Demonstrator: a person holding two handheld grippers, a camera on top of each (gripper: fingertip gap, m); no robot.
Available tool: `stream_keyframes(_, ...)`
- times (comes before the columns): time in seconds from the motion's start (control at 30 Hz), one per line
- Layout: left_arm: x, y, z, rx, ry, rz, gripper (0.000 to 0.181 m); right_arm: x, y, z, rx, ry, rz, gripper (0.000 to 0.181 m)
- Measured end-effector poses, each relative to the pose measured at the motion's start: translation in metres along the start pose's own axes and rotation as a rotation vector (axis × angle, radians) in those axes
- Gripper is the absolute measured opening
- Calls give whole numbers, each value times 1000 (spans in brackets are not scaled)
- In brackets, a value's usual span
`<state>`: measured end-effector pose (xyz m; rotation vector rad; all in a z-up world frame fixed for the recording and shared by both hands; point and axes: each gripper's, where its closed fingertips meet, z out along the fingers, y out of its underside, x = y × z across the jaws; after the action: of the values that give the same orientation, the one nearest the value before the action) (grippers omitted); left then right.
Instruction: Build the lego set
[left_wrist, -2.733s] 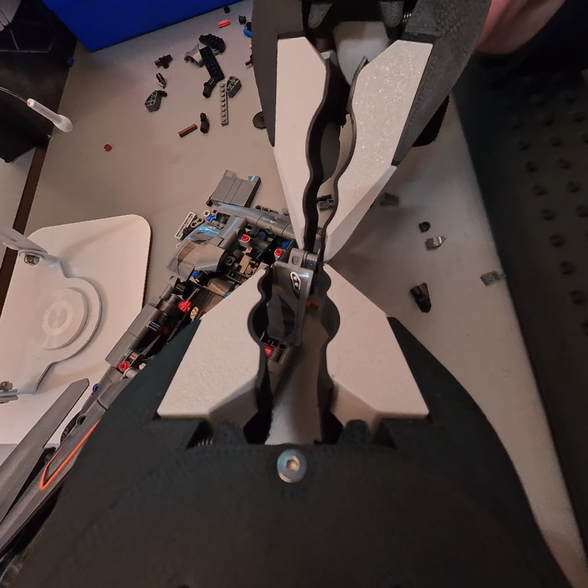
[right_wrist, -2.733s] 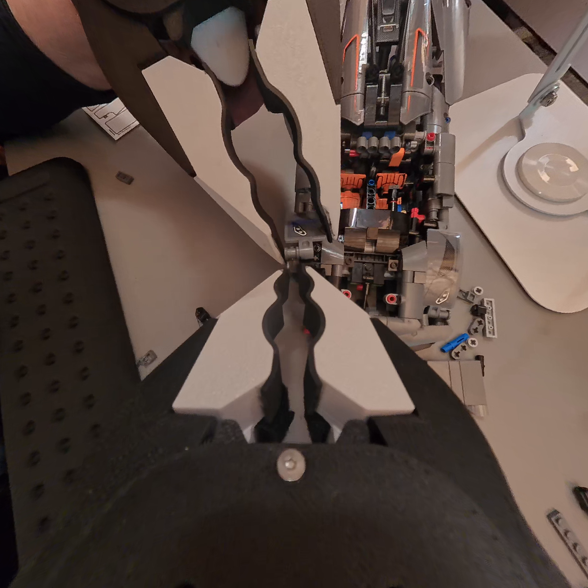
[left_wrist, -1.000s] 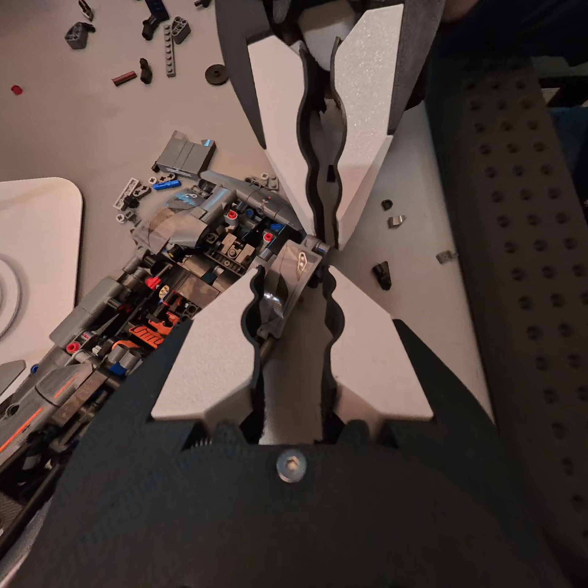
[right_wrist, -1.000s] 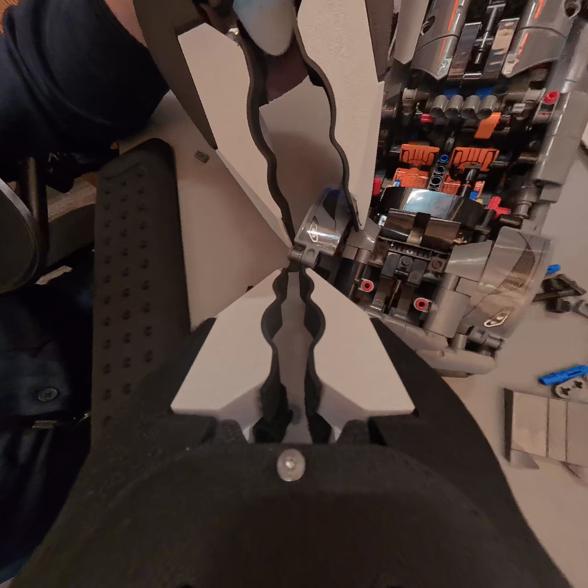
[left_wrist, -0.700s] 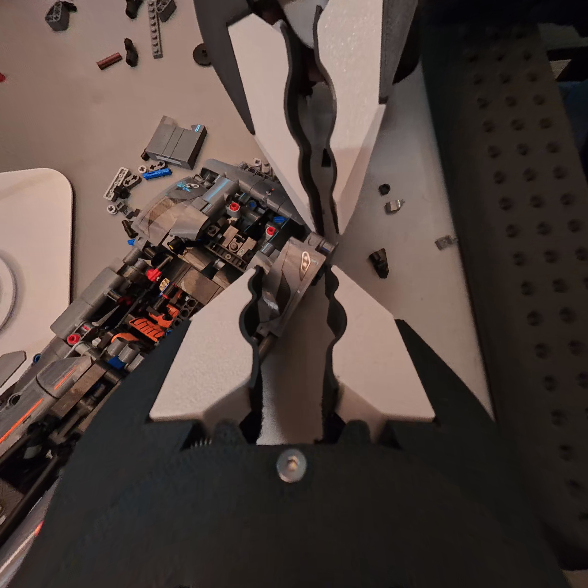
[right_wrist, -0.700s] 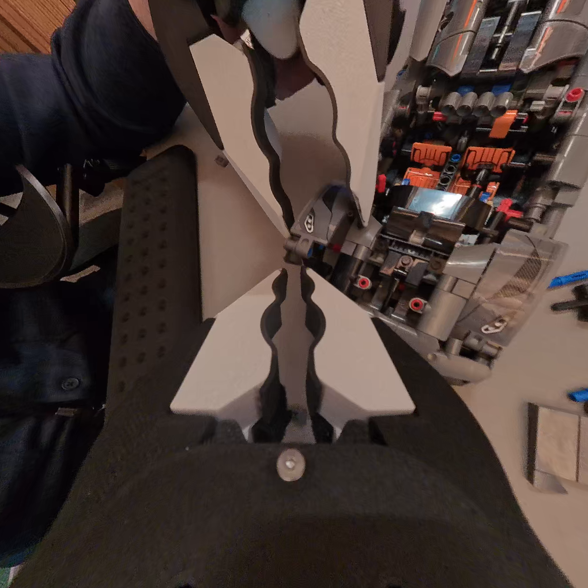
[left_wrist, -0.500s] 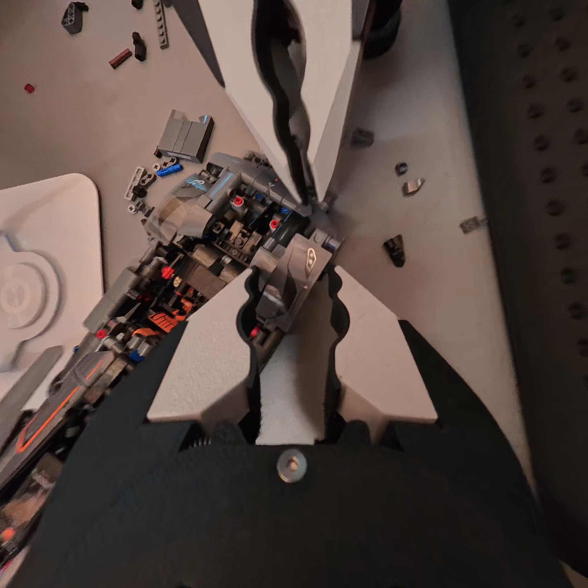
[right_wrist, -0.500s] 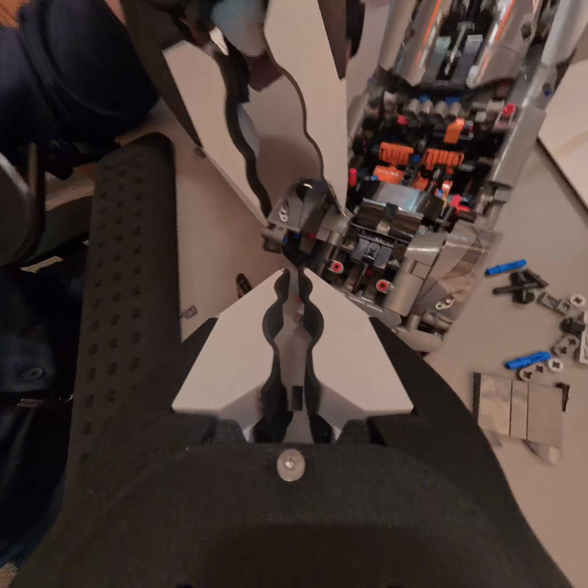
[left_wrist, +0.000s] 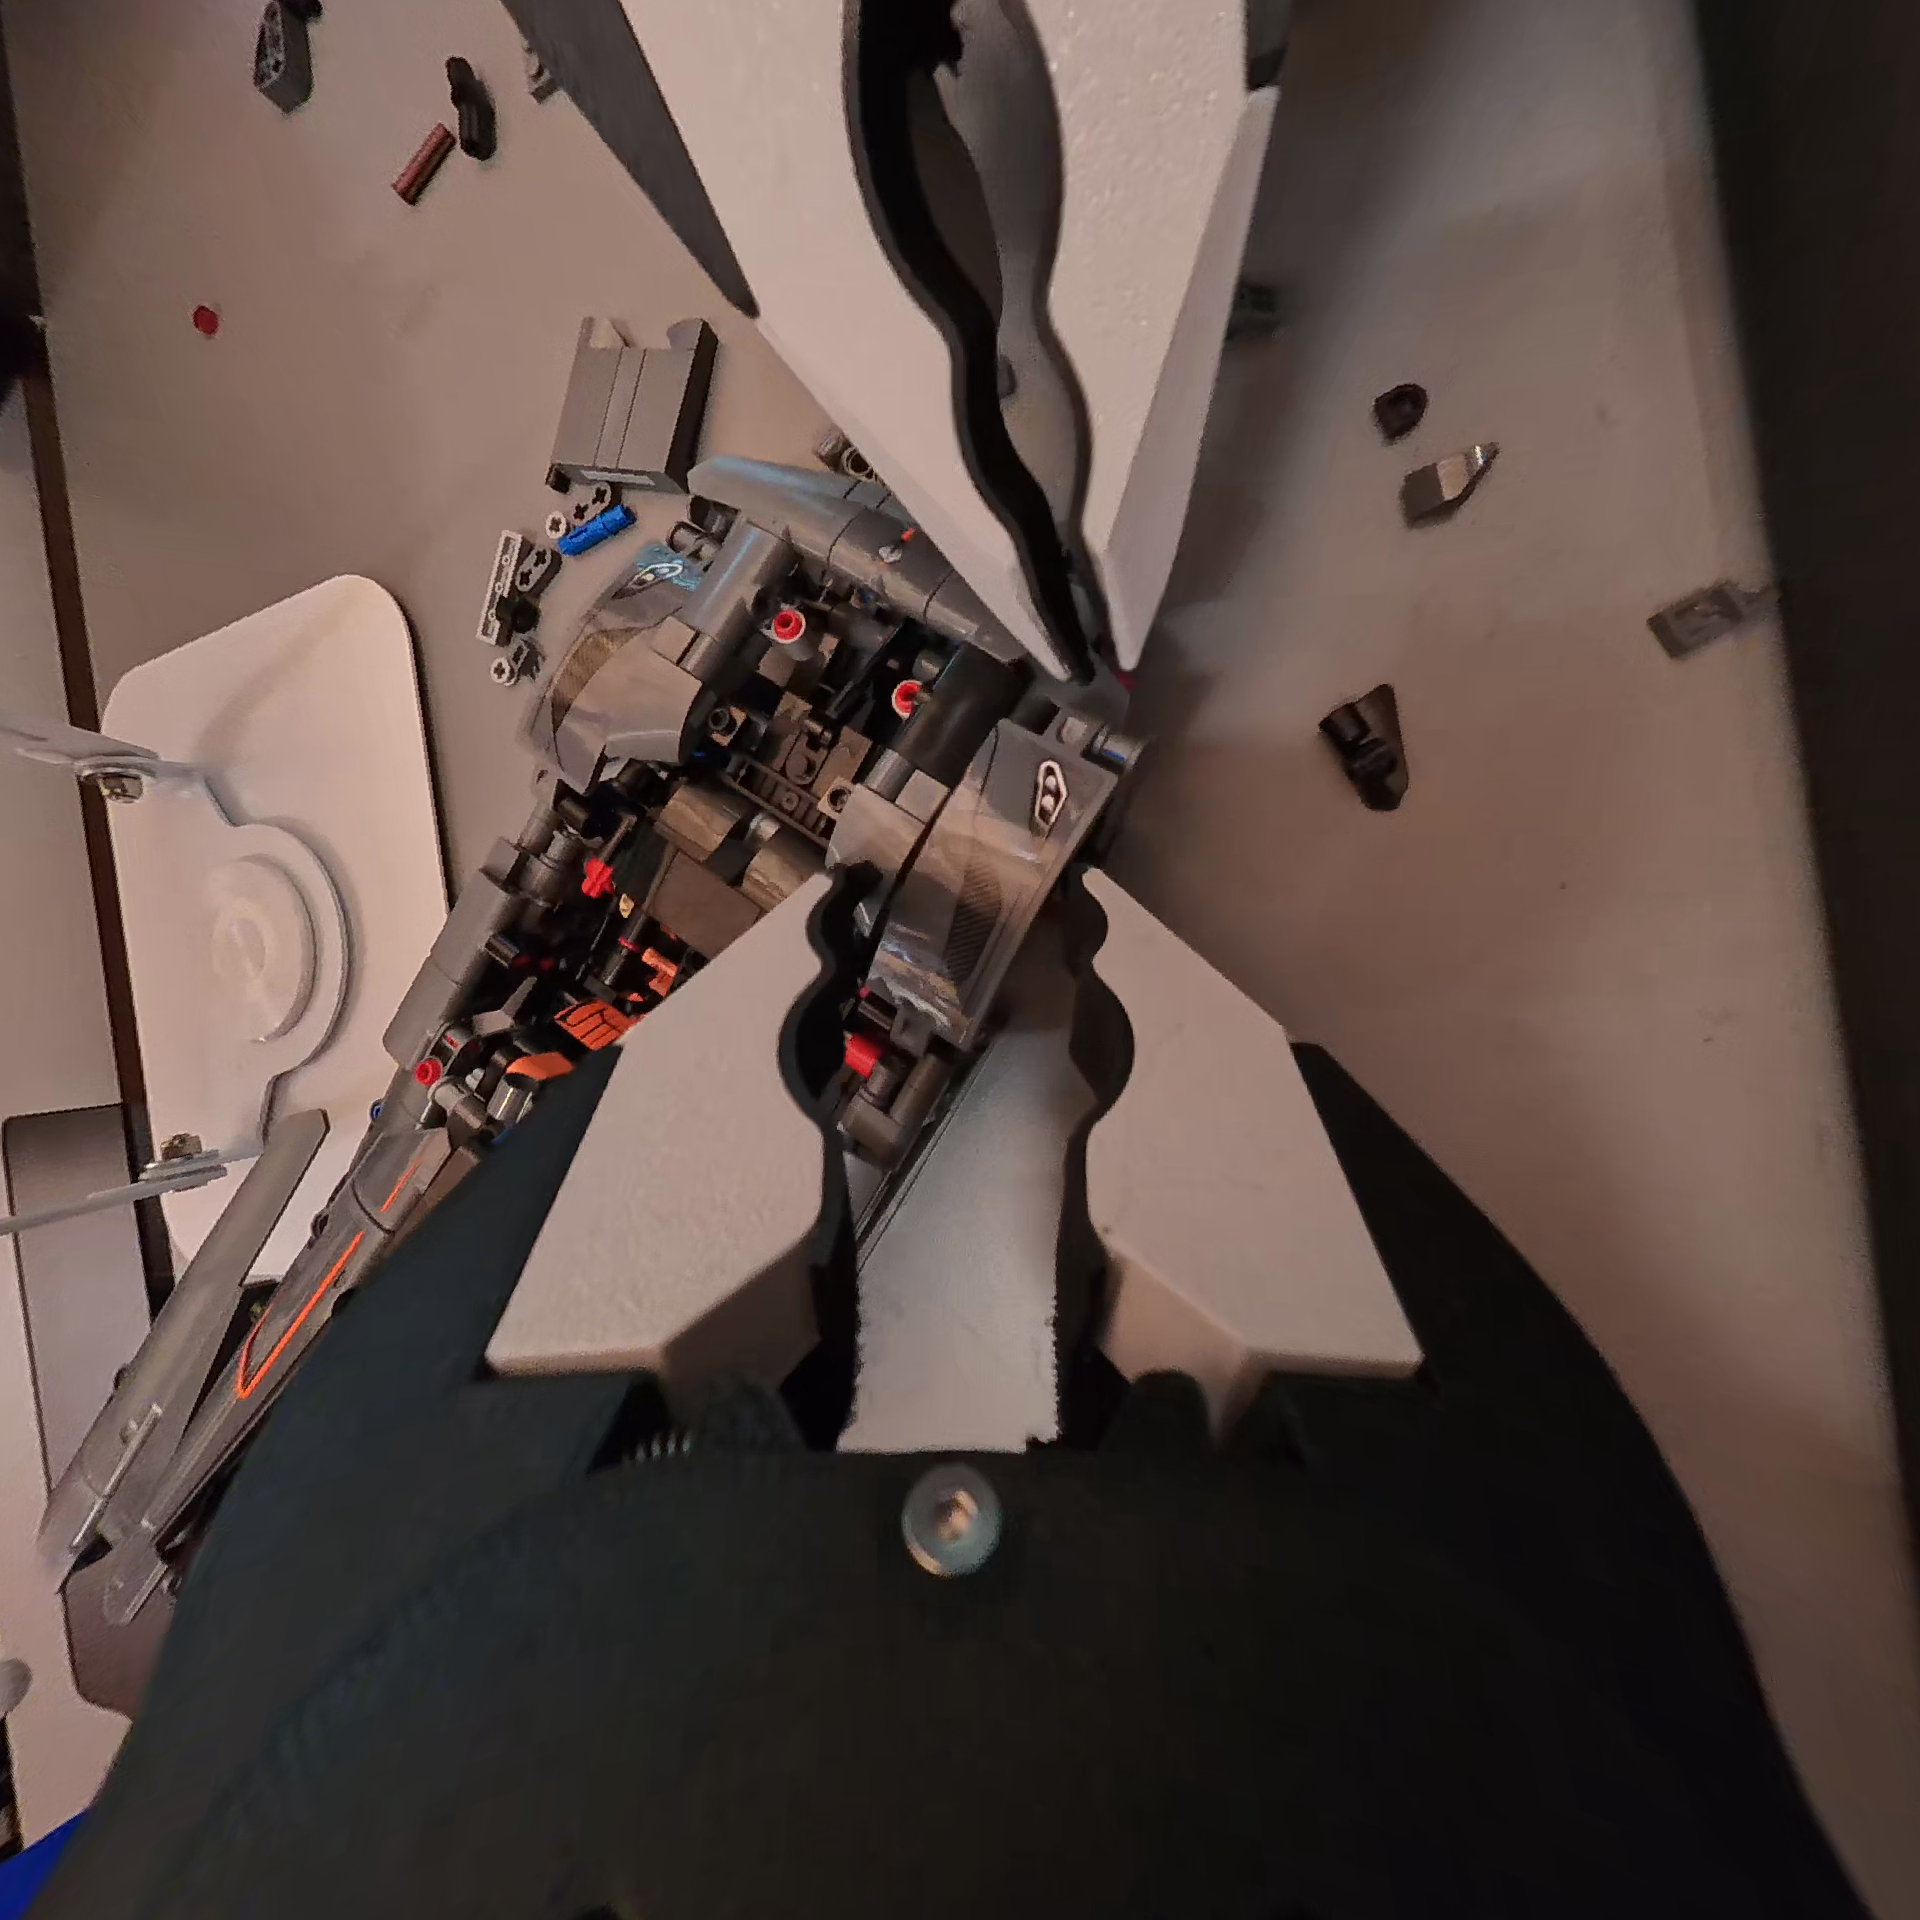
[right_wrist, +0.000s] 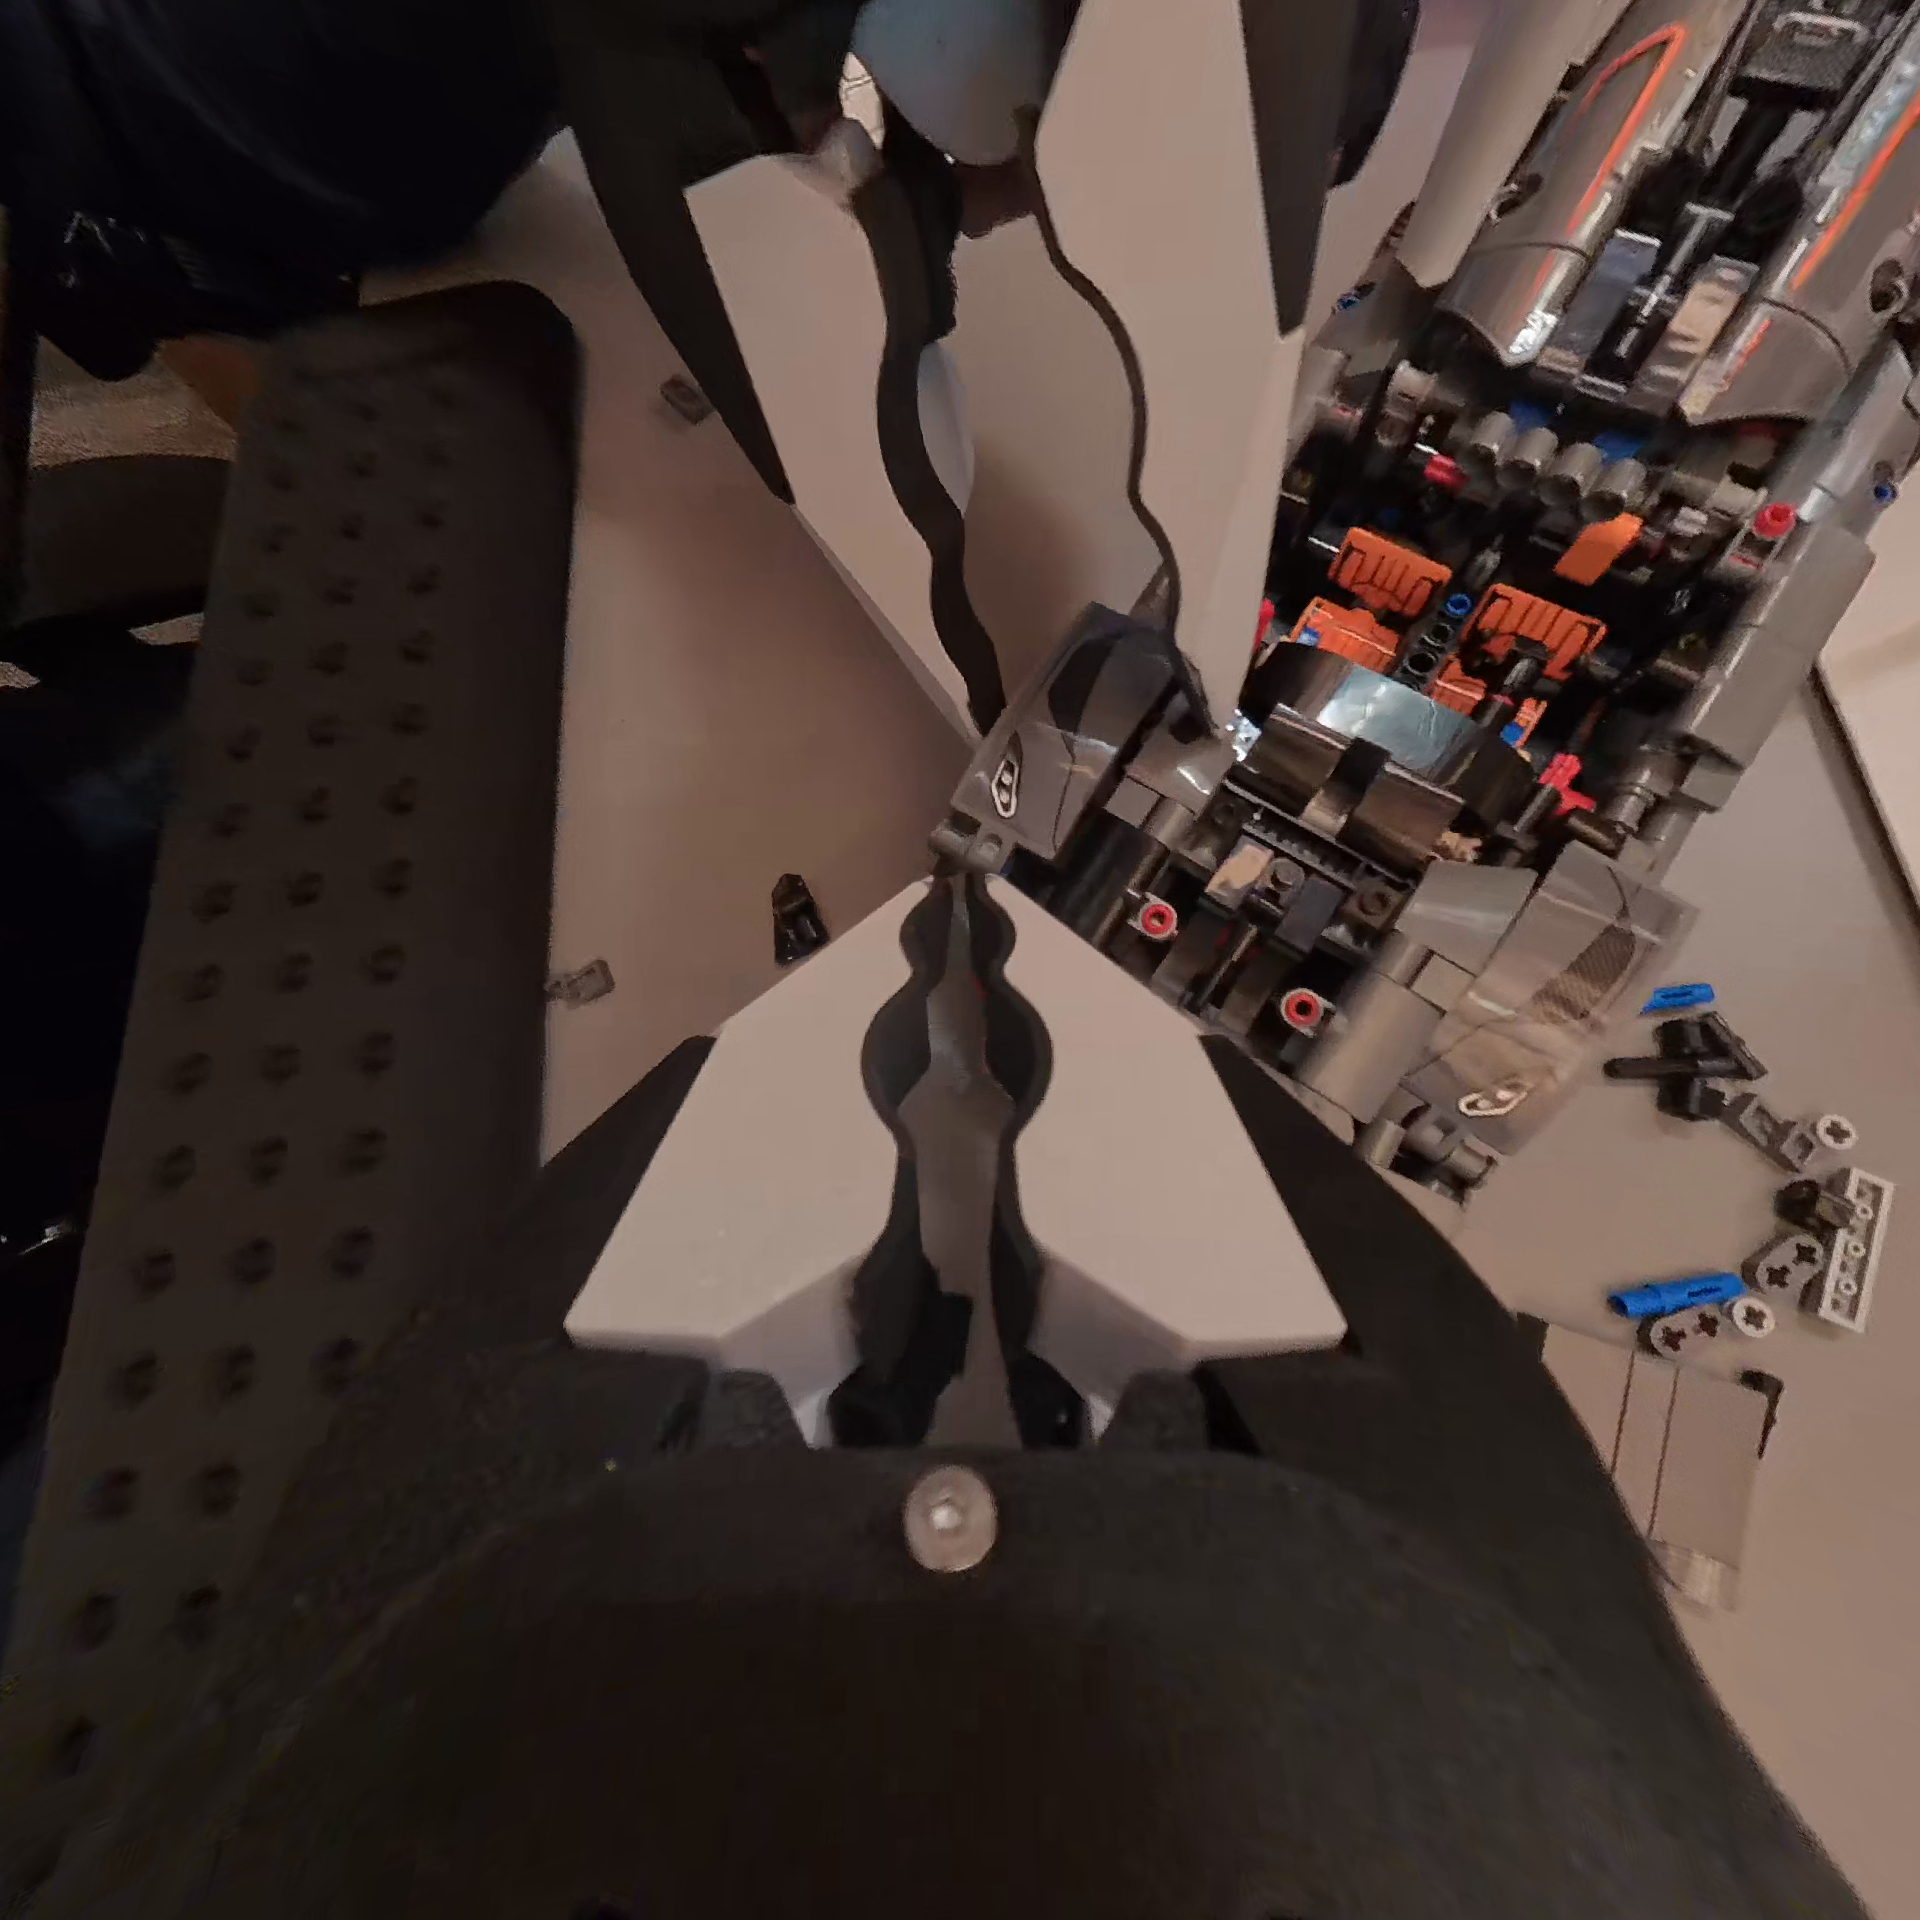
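A grey lego car model (left_wrist: 727, 790) with orange and red parts lies on the table; it also shows in the right wrist view (right_wrist: 1351, 810). My left gripper (left_wrist: 961, 883) is shut on the model's curved grey fender panel (left_wrist: 987, 852), one finger on each side. In the right wrist view the left gripper (right_wrist: 1091, 717) comes in from the top around that panel (right_wrist: 1070, 727). My right gripper (right_wrist: 958, 883) is shut, with its tips against the panel's front corner. It enters the left wrist view (left_wrist: 1086, 665) from above. A thin red sliver shows in its gap; I cannot tell what it is.
Loose parts lie around the model: a blue pin (left_wrist: 594, 528), a grey block (left_wrist: 634, 416), a black piece (left_wrist: 1366, 743) and small grey connectors (right_wrist: 1766, 1195). A white stand base (left_wrist: 270, 831) sits beside the model. A black perforated mat (right_wrist: 312, 831) borders the table. My hands' fingertips stand some 4 cm from each other. The black piece (left_wrist: 1366, 743) is about 6 cm from my right fingertips. Seen from the right wrist view (right_wrist: 792, 915) as well.
The left gripper kept its hold on the panel while the model swung. The right gripper stayed shut, drew slightly off the corner half a second ago, and is now back against it.
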<state>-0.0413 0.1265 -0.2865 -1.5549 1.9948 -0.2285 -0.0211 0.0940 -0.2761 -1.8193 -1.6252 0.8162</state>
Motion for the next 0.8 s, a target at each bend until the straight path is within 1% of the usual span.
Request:
stream_keyframes(0.07, -3, 3, -1, -20, -35, 4, 40, -4, -2, 3, 0, -5, -20, 2)
stream_keyframes(0.13, -9, 13, -3, -72, -91, 9, 44, -5, 1, 8, -27, 4, -29, 5)
stream_keyframes(0.2, -8, 15, -4, -63, -102, 1, 49, -6, 3, 11, -42, 3, -35, 4)
stream_keyframes(0.27, -12, 16, -6, -59, -137, 3, 52, -9, 2, 13, -44, -4, -40, 5)
stream_keyframes(0.33, -18, 13, -7, -47, -172, -4, 58, -8, 3, 11, -51, -1, -42, 5)
stream_keyframes(0.4, -17, 8, -6, -24, -186, 2, 63, -3, 6, 6, -54, 16, -34, 5)
stream_keyframes(0.57, -23, 1, -3, -1, -257, 14, 67, 15, 4, -12, 1, 90, -4, 7)
stream_keyframes(0.7, -25, 1, -1, 5, -271, 9, 68, 25, 14, -9, -47, 142, -11, 8)
stream_keyframes(0.8, -26, 4, 3, -11, -275, 13, 69, 28, 12, -8, -24, 146, -2, 12)
